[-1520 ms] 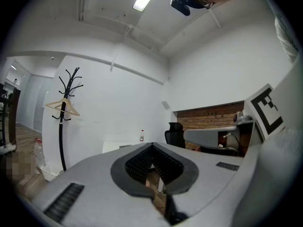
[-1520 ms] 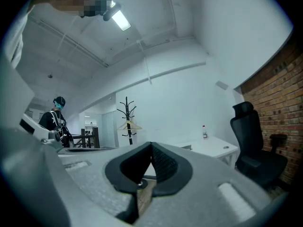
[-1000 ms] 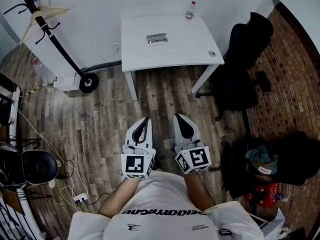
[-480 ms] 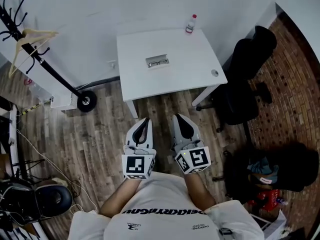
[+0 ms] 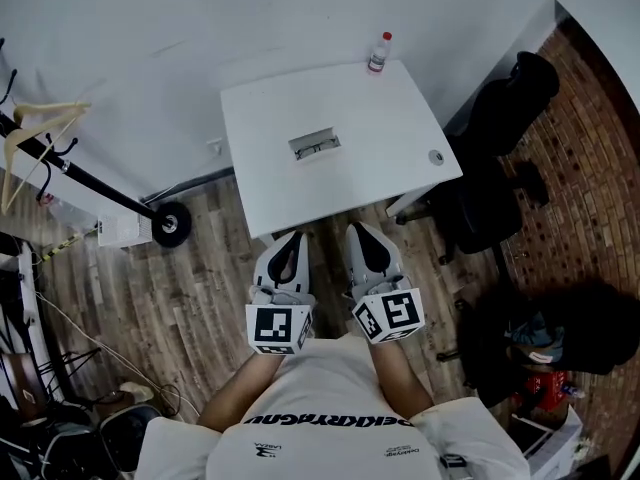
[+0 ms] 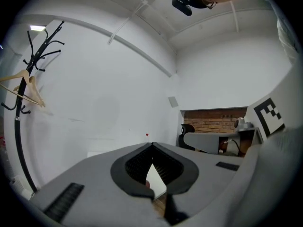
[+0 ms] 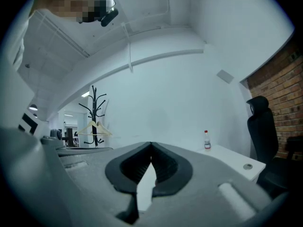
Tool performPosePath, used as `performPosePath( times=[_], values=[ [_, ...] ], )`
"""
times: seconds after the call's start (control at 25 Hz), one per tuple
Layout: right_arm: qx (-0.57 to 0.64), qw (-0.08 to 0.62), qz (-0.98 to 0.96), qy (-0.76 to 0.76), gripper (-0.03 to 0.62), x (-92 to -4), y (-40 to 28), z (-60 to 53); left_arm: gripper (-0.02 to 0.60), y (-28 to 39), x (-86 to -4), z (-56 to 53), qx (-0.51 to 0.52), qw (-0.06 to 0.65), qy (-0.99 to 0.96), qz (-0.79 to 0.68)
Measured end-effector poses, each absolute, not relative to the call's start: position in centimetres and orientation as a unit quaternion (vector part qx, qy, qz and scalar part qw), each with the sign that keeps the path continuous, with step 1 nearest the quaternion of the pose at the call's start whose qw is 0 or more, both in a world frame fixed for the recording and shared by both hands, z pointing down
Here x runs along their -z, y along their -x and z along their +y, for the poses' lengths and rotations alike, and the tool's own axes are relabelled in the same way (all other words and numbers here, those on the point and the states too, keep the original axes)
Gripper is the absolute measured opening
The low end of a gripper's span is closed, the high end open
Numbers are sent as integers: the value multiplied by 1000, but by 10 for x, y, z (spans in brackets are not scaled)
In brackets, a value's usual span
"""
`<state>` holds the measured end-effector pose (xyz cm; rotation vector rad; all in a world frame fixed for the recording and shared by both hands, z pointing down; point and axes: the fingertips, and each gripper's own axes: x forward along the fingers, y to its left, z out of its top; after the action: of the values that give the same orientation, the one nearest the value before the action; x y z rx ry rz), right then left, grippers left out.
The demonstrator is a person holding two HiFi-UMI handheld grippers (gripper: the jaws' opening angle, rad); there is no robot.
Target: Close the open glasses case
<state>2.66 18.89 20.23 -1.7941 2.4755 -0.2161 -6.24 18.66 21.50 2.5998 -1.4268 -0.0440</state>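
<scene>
The open glasses case (image 5: 315,145) lies near the middle of the white table (image 5: 400,118), with its lid raised on the far side. Something thin and dark lies in its tray, too small to name. Bare tabletop surrounds the case on every side. A small bottle (image 5: 378,52) stands at the back edge by the wall, well apart from the case, and a small round fitting (image 5: 436,156) sits near the right edge.

The left gripper (image 5: 293,238) and the right gripper (image 5: 358,232) are side by side, their tips just at the table's near edge and short of the case. Each has its jaws pressed together at the tips with nothing between them.

A black office chair (image 5: 500,128) stands close to the table's right side. A coat rack (image 5: 95,183) stands on the wood floor (image 5: 200,298) to the left, well clear.
</scene>
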Motion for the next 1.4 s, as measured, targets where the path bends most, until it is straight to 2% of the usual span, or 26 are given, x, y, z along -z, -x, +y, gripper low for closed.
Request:
performPosePath(
  times=[0.72, 1.4],
  values=[
    [124, 1, 815, 567, 2, -262, -59, 55, -3, 36, -279, 51, -22, 144, -849, -509],
    [165, -23, 852, 495, 2, -319, -78, -48, -3, 2, -339, -47, -77, 161, -810, -559]
  ],
)
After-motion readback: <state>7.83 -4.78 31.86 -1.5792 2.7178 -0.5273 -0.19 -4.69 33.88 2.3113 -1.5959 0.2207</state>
